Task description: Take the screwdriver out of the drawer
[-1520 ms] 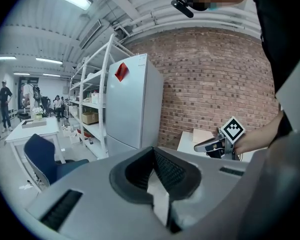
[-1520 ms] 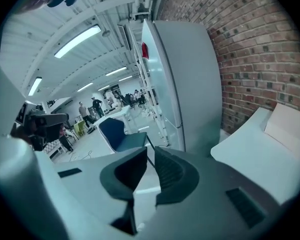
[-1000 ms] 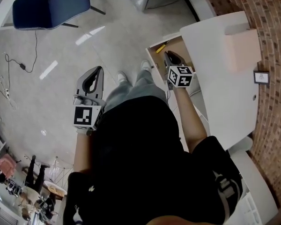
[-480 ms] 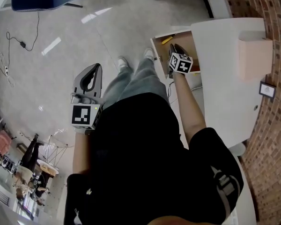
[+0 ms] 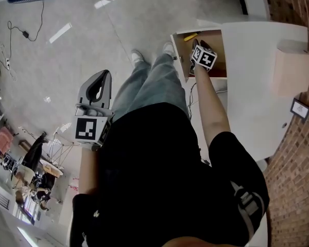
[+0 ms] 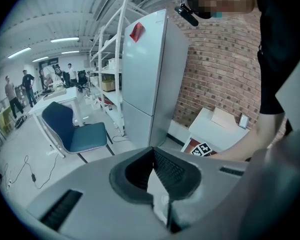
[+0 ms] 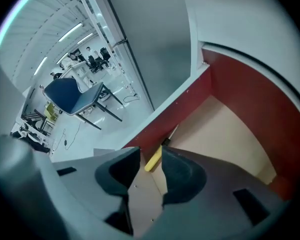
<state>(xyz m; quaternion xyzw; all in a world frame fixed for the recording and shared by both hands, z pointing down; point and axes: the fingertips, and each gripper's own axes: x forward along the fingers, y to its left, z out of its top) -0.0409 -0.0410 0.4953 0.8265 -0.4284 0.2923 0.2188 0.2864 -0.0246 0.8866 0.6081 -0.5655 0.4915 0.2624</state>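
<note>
- The right gripper point(image 7: 150, 152), jaws opening with nothing between them yet, hovers above the screwdriver point(image 7: 153, 160); closing askew could strike the drawer point(image 7: 190, 103) wall.
- The left gripper point(image 6: 153, 152) hangs closed, empty.

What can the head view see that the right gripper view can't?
Only the head view shows the person's shoes, the left gripper beside the legs, and the box on top of the table. Only the right gripper view shows the right gripper close up: its jaws are opening, and the screwdriver lies just ahead of the gap, not gripped. Both views show the open drawer with the yellow screwdriver inside.
</note>
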